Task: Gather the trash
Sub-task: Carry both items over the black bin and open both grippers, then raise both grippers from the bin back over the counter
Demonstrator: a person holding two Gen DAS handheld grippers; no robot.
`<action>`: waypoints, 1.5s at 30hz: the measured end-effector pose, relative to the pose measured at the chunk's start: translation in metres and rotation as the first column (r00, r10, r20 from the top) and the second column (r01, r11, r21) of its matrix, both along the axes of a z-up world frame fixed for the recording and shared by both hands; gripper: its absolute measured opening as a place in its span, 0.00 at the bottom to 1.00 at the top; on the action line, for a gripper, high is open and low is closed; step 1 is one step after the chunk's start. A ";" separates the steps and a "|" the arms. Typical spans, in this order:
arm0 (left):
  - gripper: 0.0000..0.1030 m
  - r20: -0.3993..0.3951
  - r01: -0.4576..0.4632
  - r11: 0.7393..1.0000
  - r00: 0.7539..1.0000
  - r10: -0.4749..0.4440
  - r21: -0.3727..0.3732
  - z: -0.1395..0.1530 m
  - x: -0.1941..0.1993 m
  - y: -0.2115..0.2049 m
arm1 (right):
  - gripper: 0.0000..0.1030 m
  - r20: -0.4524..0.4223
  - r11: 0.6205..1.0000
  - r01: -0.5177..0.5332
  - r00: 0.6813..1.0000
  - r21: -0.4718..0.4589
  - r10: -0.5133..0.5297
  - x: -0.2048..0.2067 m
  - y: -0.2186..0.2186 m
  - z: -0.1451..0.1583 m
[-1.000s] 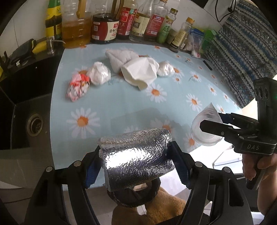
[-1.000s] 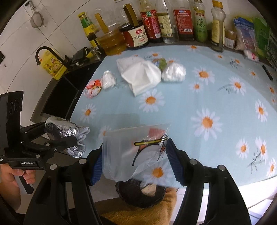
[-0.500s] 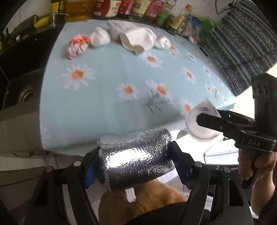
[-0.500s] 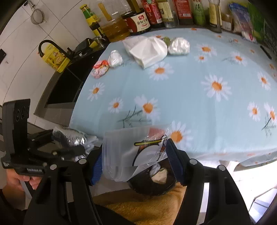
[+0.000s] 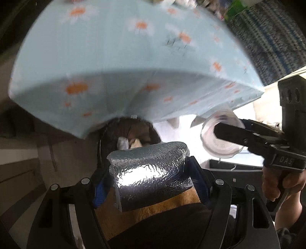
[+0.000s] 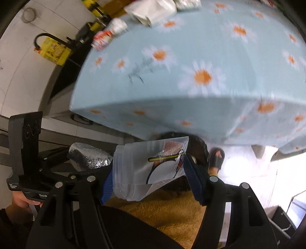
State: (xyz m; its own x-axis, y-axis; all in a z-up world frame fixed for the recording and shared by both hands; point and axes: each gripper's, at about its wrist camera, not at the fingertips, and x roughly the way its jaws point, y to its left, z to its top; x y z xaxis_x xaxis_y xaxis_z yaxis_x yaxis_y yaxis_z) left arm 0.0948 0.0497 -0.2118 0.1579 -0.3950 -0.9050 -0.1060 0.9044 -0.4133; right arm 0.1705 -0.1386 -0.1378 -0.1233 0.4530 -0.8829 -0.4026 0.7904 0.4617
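My left gripper (image 5: 149,182) is shut on a crumpled silver foil roll (image 5: 151,176), also seen from the right wrist view (image 6: 88,159). My right gripper (image 6: 149,172) is shut on a clear plastic cup in a printed plastic wrapper (image 6: 149,168); it also shows in the left wrist view (image 5: 220,141). Both are held below the table's front edge, above a dark trash bin (image 5: 112,134) with scraps inside, partly hidden in the right wrist view (image 6: 200,149). More trash lies far back on the table: white paper wads (image 6: 153,9) and a red-white wrapper (image 6: 101,38).
The table with its blue daisy cloth (image 5: 114,57) overhangs the bin. A black sink and yellow bottle (image 6: 51,49) are at the left. A sandalled foot (image 6: 216,159) stands beside the bin. My brown furry garment fills the bottom of both views.
Both grippers have dropped from table height to below the table edge, each holding its item. The bin has come into view just ahead of them.
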 end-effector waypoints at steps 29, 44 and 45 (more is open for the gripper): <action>0.84 -0.232 0.020 1.000 0.972 -0.020 -0.005 -0.084 0.011 -0.013 | 0.76 -0.209 0.995 0.066 0.975 -0.076 -0.080 0.004 -0.010 -0.083; 0.84 -0.189 0.007 1.000 0.982 -0.004 0.014 -0.060 0.012 -0.004 | 0.77 -0.183 0.996 0.078 0.979 -0.053 -0.086 0.014 -0.006 -0.065; 0.84 -0.180 0.002 1.000 0.984 0.001 0.016 -0.056 0.012 -0.003 | 0.77 -0.174 0.996 0.073 0.981 -0.049 -0.080 0.014 -0.006 -0.060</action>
State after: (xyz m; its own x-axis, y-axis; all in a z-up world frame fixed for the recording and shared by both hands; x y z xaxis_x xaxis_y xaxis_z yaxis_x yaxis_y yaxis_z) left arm 0.1068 0.0464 -0.2679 -0.0084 -0.3803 -0.9248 -0.1765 0.9109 -0.3730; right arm 0.1848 -0.1441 -0.1983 -0.2446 0.4303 -0.8689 -0.2555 0.8359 0.4858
